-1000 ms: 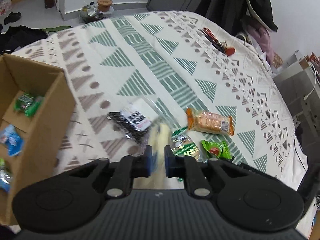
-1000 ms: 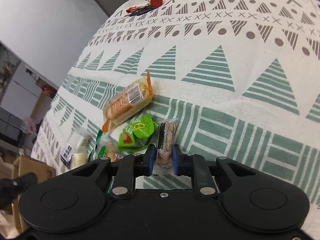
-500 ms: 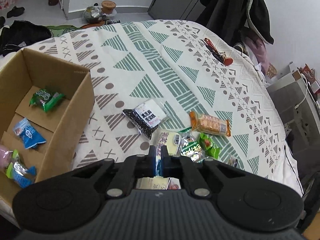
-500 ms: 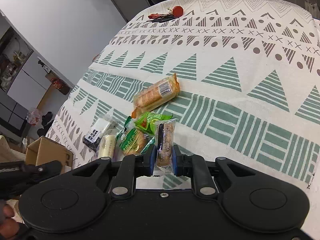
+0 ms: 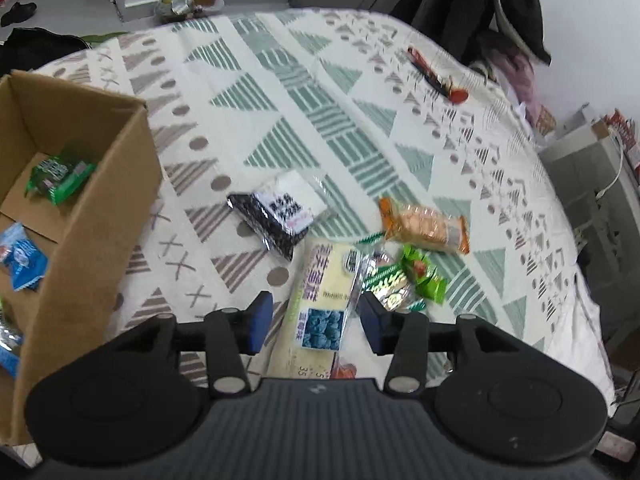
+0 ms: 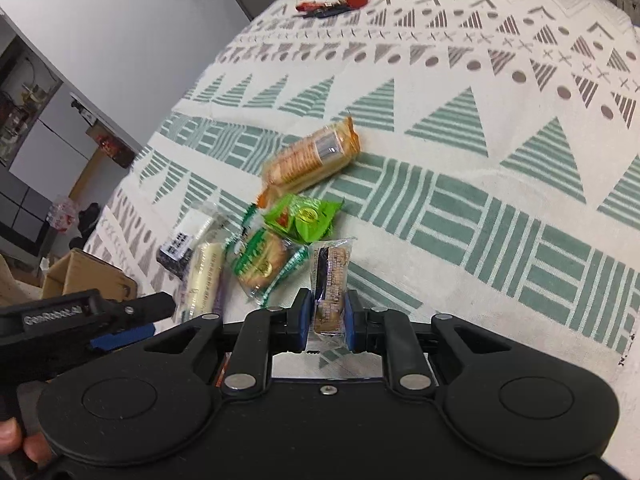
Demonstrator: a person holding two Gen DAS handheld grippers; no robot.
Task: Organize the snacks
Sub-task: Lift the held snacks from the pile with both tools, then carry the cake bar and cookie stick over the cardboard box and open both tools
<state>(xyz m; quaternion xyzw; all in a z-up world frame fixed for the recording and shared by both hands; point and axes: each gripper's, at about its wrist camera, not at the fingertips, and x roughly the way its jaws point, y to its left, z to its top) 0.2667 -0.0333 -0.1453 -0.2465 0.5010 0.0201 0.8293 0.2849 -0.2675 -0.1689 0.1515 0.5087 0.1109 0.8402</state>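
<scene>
Snacks lie in a cluster on the patterned cloth. My left gripper (image 5: 316, 318) is open, its jaws on either side of a long pale yellow packet (image 5: 326, 288) that lies on the cloth. A black-and-white packet (image 5: 280, 212), an orange cracker pack (image 5: 424, 230) and green packets (image 5: 422, 274) lie beyond. A cardboard box (image 5: 100, 216) at the left holds several snacks. My right gripper (image 6: 327, 318) is shut on a clear-wrapped brown bar (image 6: 330, 280). The orange cracker pack (image 6: 312, 158), green packets (image 6: 302, 218) and the yellow packet (image 6: 204, 276) show there too.
Red-handled items (image 5: 436, 78) lie at the far side of the cloth. A dark coat (image 5: 500, 4) hangs beyond the table. Grey shelving (image 5: 592, 184) stands at the right. The left gripper's body (image 6: 80, 320) shows at the left of the right wrist view.
My left gripper has opened from shut and now straddles the yellow packet. My right gripper stays shut on the brown bar and has drawn back a little.
</scene>
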